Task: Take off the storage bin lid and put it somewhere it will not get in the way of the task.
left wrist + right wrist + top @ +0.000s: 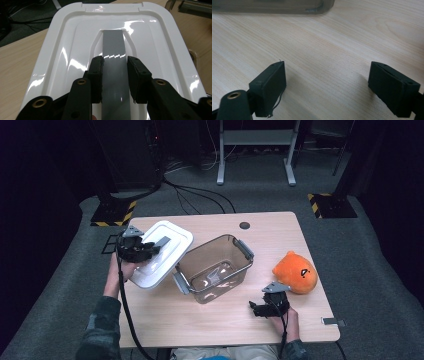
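We saw the left hand-held gripper (115, 80) clamped on the white lid (162, 252) by its grey handle (113, 50), mid-left, off the clear box (215, 267); right hand-held gripper (327, 87) wide open, empty; toy (295, 272) still outside

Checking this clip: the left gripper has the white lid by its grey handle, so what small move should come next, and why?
Probably set the white lid down flat on the table, clear of the box. The left gripper clamps its grey handle, the clear box stands open, and the open right gripper waits beside the orange plush toy.
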The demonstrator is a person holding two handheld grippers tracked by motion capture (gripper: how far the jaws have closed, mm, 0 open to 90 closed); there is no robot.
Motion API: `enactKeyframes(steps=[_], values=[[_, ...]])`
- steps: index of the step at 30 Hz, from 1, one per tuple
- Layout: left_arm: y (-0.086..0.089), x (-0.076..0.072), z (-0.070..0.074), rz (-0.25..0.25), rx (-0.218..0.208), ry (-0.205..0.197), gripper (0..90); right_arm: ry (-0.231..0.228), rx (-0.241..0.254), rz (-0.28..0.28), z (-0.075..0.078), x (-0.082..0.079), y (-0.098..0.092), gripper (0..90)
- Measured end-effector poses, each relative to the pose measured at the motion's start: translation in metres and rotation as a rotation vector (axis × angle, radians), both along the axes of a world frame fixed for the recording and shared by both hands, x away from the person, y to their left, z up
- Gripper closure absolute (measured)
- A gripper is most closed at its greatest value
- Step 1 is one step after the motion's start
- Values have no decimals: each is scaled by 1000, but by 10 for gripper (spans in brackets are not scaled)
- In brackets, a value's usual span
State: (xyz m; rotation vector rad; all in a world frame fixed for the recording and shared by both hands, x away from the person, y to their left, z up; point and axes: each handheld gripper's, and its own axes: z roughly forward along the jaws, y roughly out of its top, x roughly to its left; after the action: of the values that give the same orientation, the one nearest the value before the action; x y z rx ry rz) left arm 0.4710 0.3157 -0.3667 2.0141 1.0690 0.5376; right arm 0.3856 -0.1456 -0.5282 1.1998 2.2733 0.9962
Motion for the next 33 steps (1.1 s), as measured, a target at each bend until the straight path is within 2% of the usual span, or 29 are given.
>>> enactKeyframes(steps=[3, 7, 17, 27, 29, 33], values=[[5, 0, -1, 12, -1, 2, 666, 0, 0, 0, 0, 0, 0, 140], [16, 1, -8, 58, -9, 10, 666, 0, 0, 0, 0, 0, 0, 140], [32, 3, -22, 131, -16, 30, 666, 0, 0, 0, 0, 0, 0, 140], [45, 5, -42, 223, -22, 59, 666, 0, 0, 0, 0, 0, 0, 140], [48, 6, -49, 255, -26, 66, 666, 0, 0, 0, 0, 0, 0, 140], [51, 8, -60, 282, -19, 88, 666, 0, 0, 0, 0, 0, 0, 140]])
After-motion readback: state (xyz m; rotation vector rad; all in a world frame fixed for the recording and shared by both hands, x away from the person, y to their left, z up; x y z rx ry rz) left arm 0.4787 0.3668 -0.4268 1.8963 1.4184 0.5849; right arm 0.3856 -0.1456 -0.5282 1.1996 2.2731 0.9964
